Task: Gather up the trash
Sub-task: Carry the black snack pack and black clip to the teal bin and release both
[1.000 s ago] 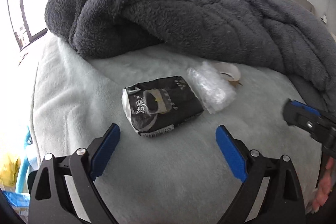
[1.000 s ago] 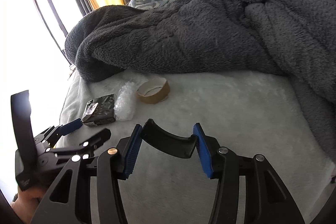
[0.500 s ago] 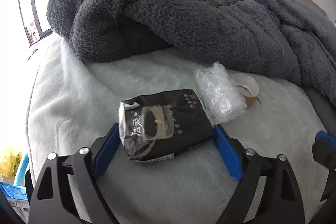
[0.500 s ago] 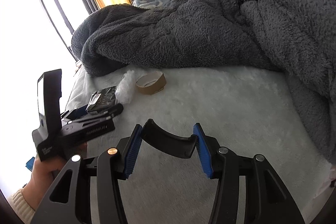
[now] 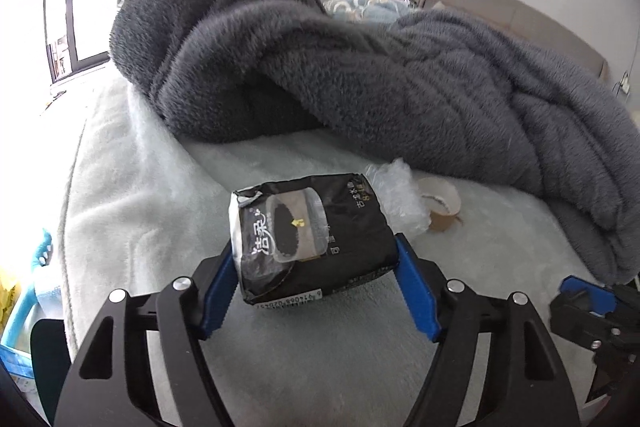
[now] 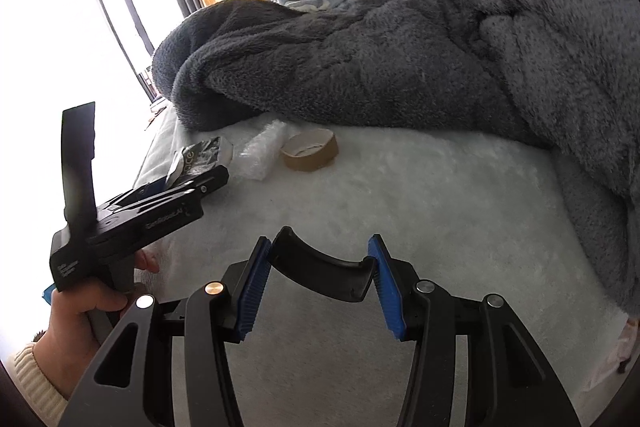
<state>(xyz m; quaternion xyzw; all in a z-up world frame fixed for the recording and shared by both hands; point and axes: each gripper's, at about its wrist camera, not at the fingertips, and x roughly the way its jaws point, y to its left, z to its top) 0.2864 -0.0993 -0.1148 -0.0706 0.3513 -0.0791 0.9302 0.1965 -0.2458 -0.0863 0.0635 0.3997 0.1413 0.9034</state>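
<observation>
A black tissue pack (image 5: 308,239) sits between the blue pads of my left gripper (image 5: 315,250), whose jaws are closing; both pads touch its sides and its front is tipped up off the bed. The right wrist view shows the same pack (image 6: 200,157) at the tip of the left gripper (image 6: 192,183). My right gripper (image 6: 319,243) is shut on a black curved plastic piece (image 6: 320,267) above the sheet. A crumpled clear plastic wrap (image 5: 400,195) and a brown tape roll (image 5: 440,203) lie just beyond the pack.
A thick dark grey blanket (image 5: 360,67) is heaped across the far half of the bed. The pale fluffy sheet (image 5: 140,207) ends at the bed's left edge, with blue items (image 5: 24,307) on the floor below. A window and curtains stand at the left.
My left gripper has moved forward around the black pack and narrowed onto it, and the pack now tips upward. The right gripper still holds the black curved piece.
</observation>
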